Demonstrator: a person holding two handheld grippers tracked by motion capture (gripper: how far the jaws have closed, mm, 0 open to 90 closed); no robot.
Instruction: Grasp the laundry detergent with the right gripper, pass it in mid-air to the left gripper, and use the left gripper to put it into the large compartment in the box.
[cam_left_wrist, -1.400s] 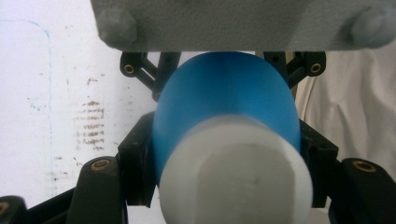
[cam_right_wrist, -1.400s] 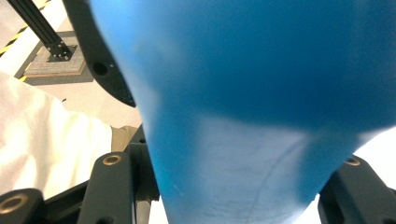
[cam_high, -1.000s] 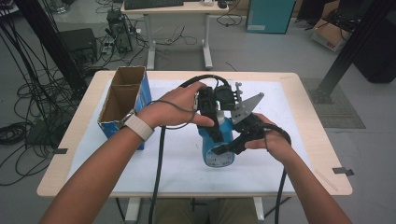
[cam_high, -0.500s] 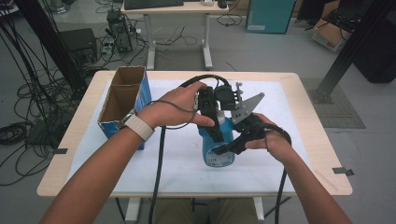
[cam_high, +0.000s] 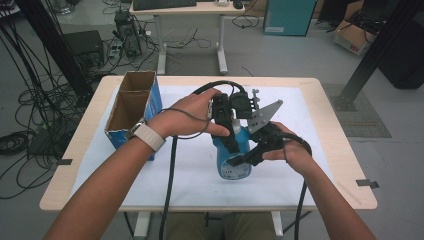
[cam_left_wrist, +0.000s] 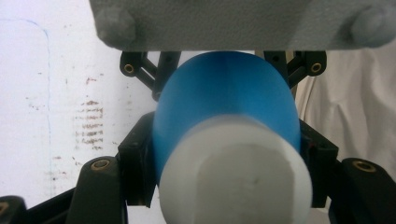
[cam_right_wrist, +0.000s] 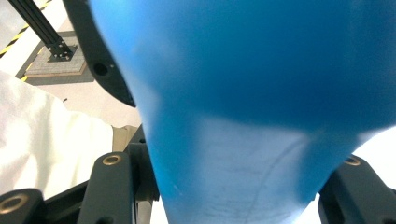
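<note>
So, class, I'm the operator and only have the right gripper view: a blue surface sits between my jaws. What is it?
Observer: A blue bottle; the left gripper view shows its white cap.
Operator: Is the other gripper on it too?
Observer: Yes, the left gripper is shut on it just below the cap.
Operator: Anything beside it?
Observer: An open cardboard box stands at the table's left.

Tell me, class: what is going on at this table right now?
A person holds a blue bottle above the white-covered table with two hand-held grippers. The left gripper is shut on the bottle's upper part near its white cap, and the right gripper is shut on the bottle's body. An open cardboard box stands on the table's left side, apart from the bottle.
</note>
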